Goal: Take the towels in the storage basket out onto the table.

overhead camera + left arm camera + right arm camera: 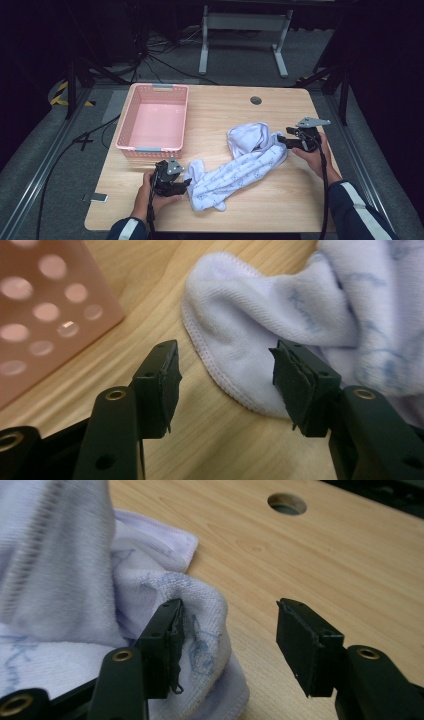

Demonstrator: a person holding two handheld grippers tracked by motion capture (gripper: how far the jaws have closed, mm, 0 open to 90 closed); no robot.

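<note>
While the cloth (240, 162) lies long and slanted on the table (280, 210), one end is just beside the left tongs (186, 184) and the other end is just beside the right tongs (281, 140). Both tongs are spread and hold nothing.

From the left tongs (225, 375), a white stitched edge (220, 372) lies between the jaws, a bit ahead. A pink basket (45, 315) is off to the side.

From the right tongs (227, 625), the soft cloth (200, 605), white with blue marks, bunches against one jaw.
</note>
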